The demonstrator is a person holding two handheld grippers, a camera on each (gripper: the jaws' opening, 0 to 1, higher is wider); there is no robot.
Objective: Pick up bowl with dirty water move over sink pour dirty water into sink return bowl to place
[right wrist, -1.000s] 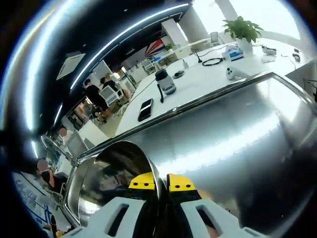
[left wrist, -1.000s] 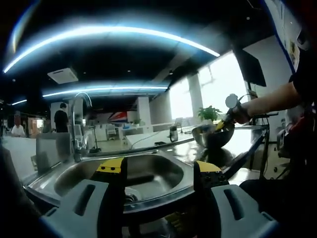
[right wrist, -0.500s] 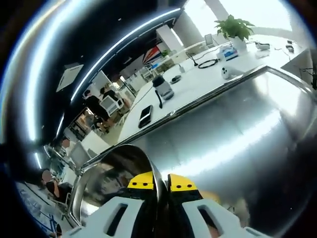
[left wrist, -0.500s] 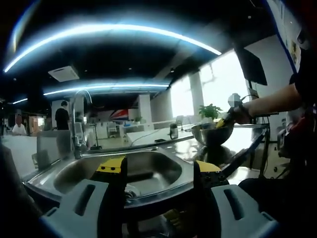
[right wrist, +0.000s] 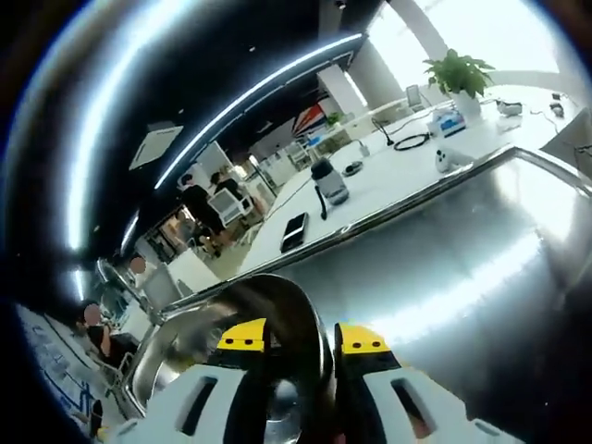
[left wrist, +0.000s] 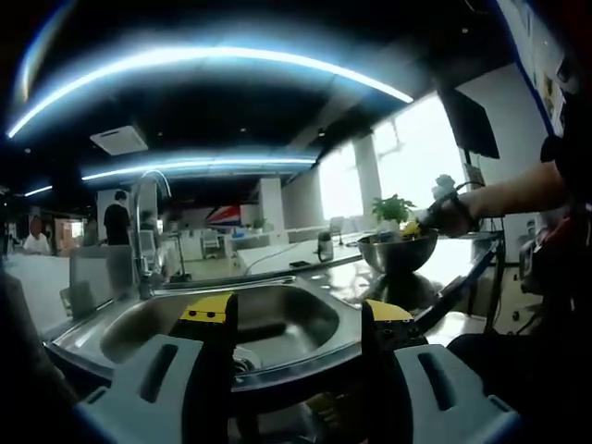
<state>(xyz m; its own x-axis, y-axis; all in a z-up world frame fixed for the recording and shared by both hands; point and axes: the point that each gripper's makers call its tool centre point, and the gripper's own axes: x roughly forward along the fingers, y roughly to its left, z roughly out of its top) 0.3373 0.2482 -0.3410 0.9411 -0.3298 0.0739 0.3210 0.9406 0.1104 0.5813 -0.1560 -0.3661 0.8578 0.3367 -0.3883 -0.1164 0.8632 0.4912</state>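
The right gripper's [right wrist: 302,339] jaws have parted since a second ago and now straddle the bowl [right wrist: 277,319] rim loosely. The bowl sits on the counter [right wrist: 444,268] beside the sink [left wrist: 268,319], apparently returned. The left gripper [left wrist: 294,314] hangs open, idle.

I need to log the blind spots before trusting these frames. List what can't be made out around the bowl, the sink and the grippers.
- Water in the bowl: left gripper view shows it from the side, so its wall hides the inside; in the right gripper view the reflections blur it.
- Sink drain: left gripper view, covered by the left gripper.
- Right gripper grip: its jaws straddle the bowl rim, but contact is unclear.
- Faucet handle: too small.
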